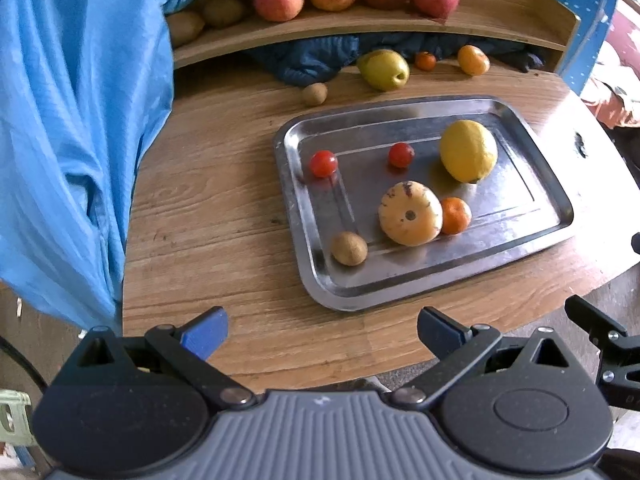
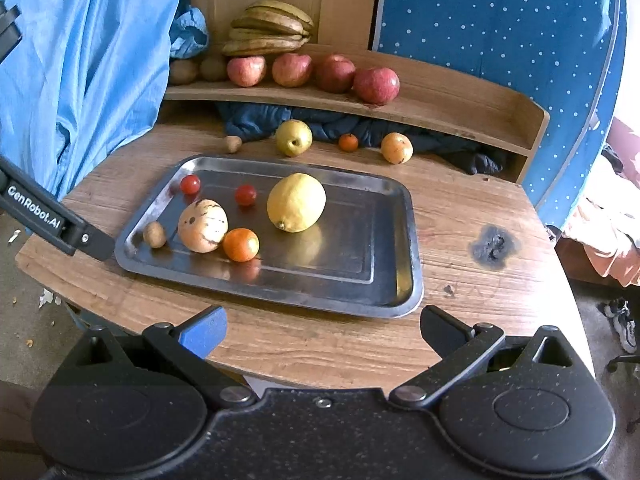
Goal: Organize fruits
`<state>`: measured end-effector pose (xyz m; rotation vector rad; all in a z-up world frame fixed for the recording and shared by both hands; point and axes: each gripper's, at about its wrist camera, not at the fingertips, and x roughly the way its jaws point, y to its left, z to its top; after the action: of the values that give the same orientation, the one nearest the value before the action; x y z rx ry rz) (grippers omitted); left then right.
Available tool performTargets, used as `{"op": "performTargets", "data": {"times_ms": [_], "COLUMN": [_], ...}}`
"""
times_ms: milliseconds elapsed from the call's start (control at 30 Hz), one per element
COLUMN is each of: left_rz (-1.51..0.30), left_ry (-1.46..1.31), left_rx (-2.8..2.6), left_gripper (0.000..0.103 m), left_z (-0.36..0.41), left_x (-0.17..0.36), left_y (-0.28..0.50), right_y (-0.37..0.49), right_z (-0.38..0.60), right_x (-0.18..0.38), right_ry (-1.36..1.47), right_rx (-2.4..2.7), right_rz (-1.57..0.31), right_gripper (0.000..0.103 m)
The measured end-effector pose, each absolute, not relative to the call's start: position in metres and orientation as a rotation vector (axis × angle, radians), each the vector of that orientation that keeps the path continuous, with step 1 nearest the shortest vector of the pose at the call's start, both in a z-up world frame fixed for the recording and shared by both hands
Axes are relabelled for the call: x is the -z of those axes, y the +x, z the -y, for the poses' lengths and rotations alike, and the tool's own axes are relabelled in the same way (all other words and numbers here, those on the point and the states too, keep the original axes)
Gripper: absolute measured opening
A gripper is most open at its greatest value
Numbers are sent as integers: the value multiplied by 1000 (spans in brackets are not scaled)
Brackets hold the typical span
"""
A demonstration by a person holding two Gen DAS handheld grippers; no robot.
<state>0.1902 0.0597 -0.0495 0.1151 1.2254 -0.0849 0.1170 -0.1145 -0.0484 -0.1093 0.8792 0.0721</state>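
Left wrist view: left gripper [image 1: 322, 334] low at the near edge of a round wooden table [image 1: 224, 208], fingers spread wide, pinching nothing, aimed toward a metal tray [image 1: 532, 216]. On the tray, gathered as if already sorted: a lemon [image 1: 469, 151], a pale ribbed fruit [image 1: 410, 213] touching a small orange [image 1: 455, 215], two cherry tomatoes [image 1: 323, 163] set apart, and a small brown fruit [image 1: 349, 248] at the near corner. Beyond the tray, loose on the table and likely yet to be collected: a green pear [image 1: 384, 69], another brown fruit [image 1: 315, 93], two small orange fruits. On a shelf [image 1: 360, 26] behind, a row of apples [image 1: 278, 1]. Blue cloth [image 1: 76, 140] hanging at the left. Right wrist view: right gripper [image 2: 323, 332] likewise spread wide and empty, held level above the table's near rim, facing the tray [image 2: 404, 280] head-on; part of the left gripper's black arm at the left edge, close to the tray's corner. Bananas [image 2: 270, 28] stacked above the apples. Both grippers poised short of the tray, well apart from every fruit.
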Motion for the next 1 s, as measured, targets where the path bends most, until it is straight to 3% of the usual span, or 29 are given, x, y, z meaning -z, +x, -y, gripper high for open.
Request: {"op": "performTargets", "data": {"times_ms": [1000], "left_rz": [-1258], "left_ry": [29], "left_rx": [84], "left_gripper": [103], "left_z": [-94], "left_x": [73], "left_y": [303], "right_y": [229], "right_z": [99], "right_x": [55], "right_ry": [-141], "right_rx": [-55], "right_rz": [-843], "right_gripper": [102]}}
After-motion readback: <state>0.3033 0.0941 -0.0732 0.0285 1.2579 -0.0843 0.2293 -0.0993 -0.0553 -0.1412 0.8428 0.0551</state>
